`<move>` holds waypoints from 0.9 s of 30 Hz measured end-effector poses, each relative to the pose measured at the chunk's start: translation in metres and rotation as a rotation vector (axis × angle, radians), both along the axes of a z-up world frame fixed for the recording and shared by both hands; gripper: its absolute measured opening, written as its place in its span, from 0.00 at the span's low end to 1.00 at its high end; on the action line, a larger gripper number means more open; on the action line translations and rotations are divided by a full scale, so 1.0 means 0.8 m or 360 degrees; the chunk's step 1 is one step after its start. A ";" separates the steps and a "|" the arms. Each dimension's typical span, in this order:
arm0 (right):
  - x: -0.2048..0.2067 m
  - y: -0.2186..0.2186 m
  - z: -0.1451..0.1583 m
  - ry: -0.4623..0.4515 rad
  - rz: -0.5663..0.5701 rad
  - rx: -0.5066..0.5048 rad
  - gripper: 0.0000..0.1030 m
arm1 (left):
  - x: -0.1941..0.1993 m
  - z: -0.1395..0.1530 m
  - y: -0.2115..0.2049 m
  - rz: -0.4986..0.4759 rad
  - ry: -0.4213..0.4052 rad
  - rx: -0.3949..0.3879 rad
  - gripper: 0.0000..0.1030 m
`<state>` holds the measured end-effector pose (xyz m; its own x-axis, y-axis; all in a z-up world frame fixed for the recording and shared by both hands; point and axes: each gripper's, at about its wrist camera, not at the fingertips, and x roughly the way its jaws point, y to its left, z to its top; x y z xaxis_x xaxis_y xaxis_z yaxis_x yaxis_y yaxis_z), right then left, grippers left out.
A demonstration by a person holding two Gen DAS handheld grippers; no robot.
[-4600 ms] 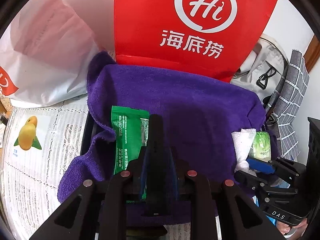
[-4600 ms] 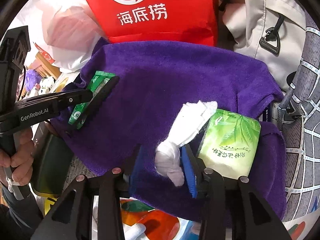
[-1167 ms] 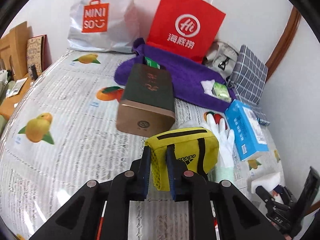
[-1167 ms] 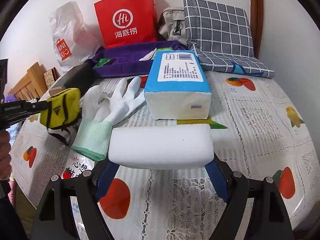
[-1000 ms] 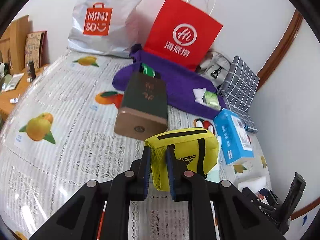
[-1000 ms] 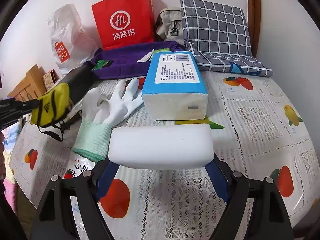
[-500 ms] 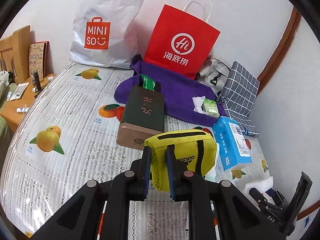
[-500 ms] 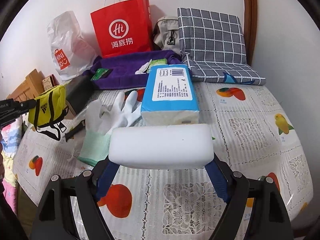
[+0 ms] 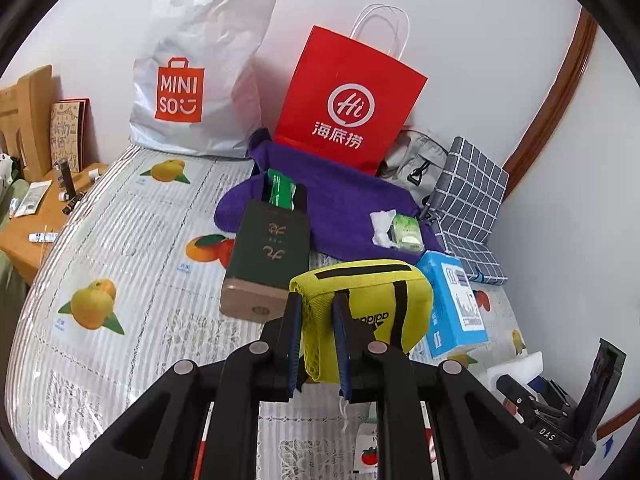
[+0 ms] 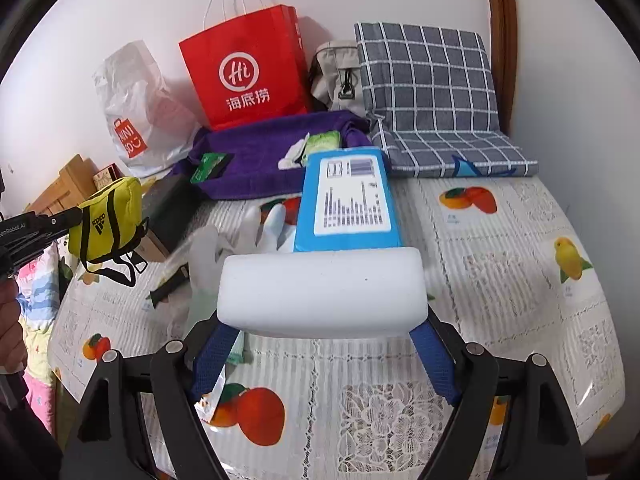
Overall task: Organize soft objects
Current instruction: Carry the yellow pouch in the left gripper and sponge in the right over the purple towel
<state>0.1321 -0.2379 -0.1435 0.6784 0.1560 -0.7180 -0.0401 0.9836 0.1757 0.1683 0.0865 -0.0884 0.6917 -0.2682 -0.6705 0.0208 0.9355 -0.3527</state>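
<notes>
1. A yellow pouch (image 9: 360, 312) is pinched by its edge between the nearly closed fingers of the left hand-held gripper (image 9: 316, 340), clear of the bench (image 9: 120, 264)
2. A white sponge block (image 10: 322, 292) is gripped end to end by the widely spread right hand-held gripper (image 10: 322, 344), above the bench
3. A white glove (image 10: 240, 240), a blue tissue pack (image 10: 348, 204) and a dark box (image 9: 268, 256) lie below
4. A purple towel (image 9: 344, 204) is spread before a red paper bag (image 9: 348, 100)
</notes>
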 end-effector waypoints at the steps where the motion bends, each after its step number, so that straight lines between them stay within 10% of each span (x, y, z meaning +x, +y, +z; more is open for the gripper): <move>1: 0.001 0.000 0.003 -0.0006 0.0001 -0.0003 0.80 | 0.002 0.003 0.000 -0.0001 -0.0004 -0.0001 0.15; 27: 0.068 0.032 0.085 -0.0186 0.0077 -0.0117 0.80 | 0.062 0.033 -0.012 0.0034 -0.0015 0.0086 0.15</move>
<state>0.1864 -0.2122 -0.0756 0.7511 0.1401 -0.6451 -0.1036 0.9901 0.0944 0.2182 0.0771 -0.0617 0.7031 -0.2164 -0.6773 0.0033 0.9535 -0.3012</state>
